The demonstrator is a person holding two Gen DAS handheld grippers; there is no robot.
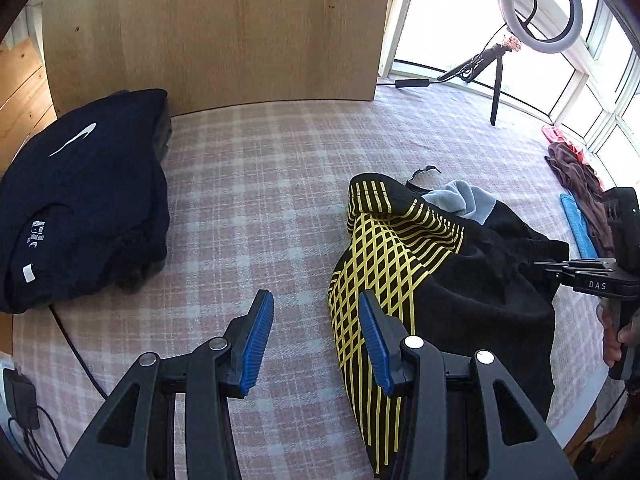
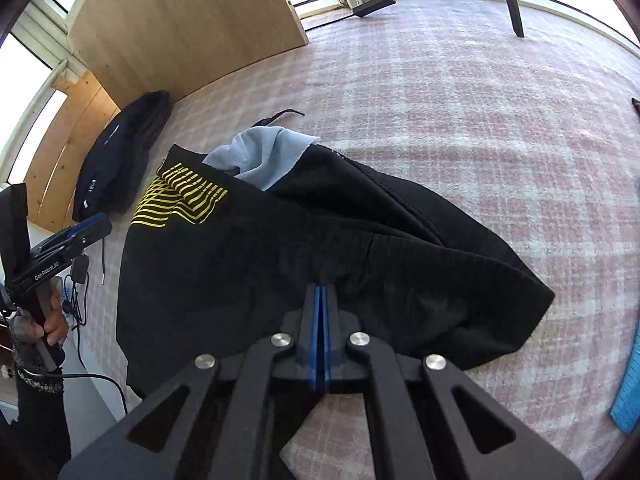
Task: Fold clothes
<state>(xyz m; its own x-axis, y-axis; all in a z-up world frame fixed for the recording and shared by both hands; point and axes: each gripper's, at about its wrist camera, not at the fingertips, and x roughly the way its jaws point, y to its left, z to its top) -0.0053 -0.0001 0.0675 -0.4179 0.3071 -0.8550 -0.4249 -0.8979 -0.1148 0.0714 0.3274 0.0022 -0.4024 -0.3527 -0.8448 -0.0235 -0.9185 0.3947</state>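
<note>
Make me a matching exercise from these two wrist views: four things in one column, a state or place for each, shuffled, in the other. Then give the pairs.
Things
1. left gripper
2. right gripper
3. navy garment
4. ring light

States or places
A. on a tripod by the window
B. jaws open, empty
C. lying folded beside the wooden panel
D. jaws shut on the black garment with yellow lines

Pairs: 1-B, 2-D, 3-C, 4-A
</note>
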